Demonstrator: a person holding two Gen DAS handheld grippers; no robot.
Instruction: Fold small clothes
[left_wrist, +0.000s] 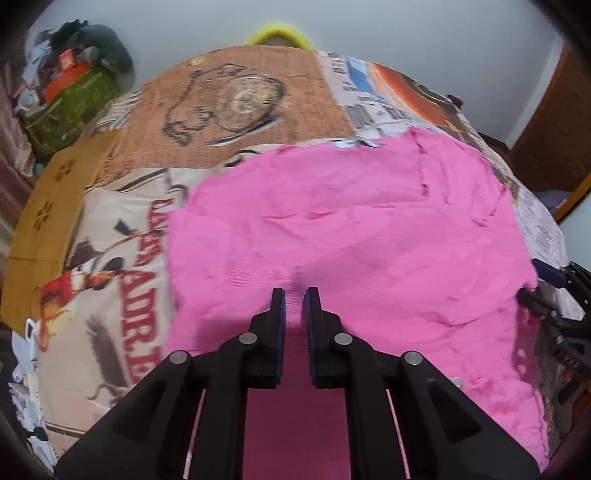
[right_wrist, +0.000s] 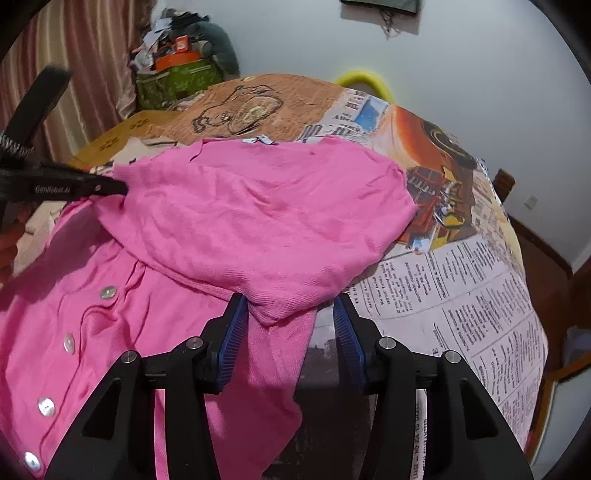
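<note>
A pink buttoned cardigan (left_wrist: 351, 229) lies spread on the printed table cover, with its upper part folded over the button front (right_wrist: 107, 292). My left gripper (left_wrist: 294, 295) is shut on a pinch of the pink knit. In the right wrist view this gripper (right_wrist: 120, 189) grips the folded layer's left edge. My right gripper (right_wrist: 290, 301) stands open around the fold's near corner. The cardigan (right_wrist: 258, 214) brushes the left pad (right_wrist: 232, 332), and the right pad (right_wrist: 347, 332) is clear of it. Black parts at the right edge of the left wrist view (left_wrist: 554, 317) look like the right gripper.
The table cover (right_wrist: 461, 295) carries newspaper and poster prints. A green bag (right_wrist: 173, 83) piled with clutter sits behind the table at the left, near a striped curtain (right_wrist: 92, 55). A yellow curved object (right_wrist: 365, 79) shows past the far edge. A wooden door (left_wrist: 554, 129) stands at the right.
</note>
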